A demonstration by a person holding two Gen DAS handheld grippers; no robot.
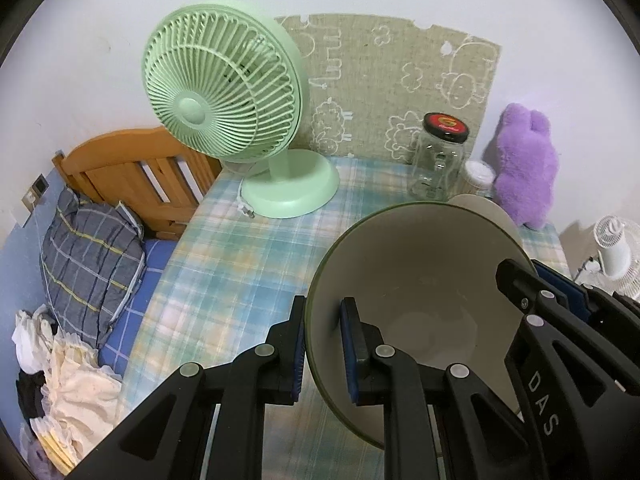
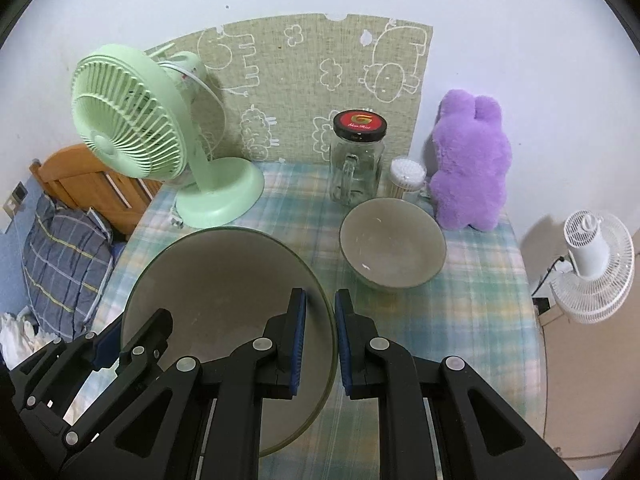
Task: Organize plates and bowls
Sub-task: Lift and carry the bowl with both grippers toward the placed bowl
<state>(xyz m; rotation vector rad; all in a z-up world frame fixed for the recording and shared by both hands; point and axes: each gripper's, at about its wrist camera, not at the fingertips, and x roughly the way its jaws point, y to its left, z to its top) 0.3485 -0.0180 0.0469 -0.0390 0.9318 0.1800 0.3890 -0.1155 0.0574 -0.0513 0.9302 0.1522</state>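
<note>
A large grey bowl with a green outside (image 1: 420, 276) (image 2: 224, 280) is held above the checked tablecloth between both grippers. My left gripper (image 1: 323, 344) is shut on its left rim, one finger inside, one outside. My right gripper (image 2: 320, 340) is shut on its right rim and also shows at the bowl's right edge in the left wrist view (image 1: 532, 284). A smaller grey bowl (image 2: 392, 244) sits on the table beyond, next to the purple toy; only its edge (image 1: 492, 208) shows behind the large bowl in the left wrist view.
A green desk fan (image 2: 160, 140) (image 1: 240, 120) stands at the back left. A glass jar with a black lid (image 2: 358, 160) (image 1: 438, 160), a cotton swab container (image 2: 406, 180) and a purple plush toy (image 2: 470, 168) (image 1: 524, 168) line the back wall. A bed lies left of the table (image 1: 224, 280), a white fan (image 2: 596, 264) right.
</note>
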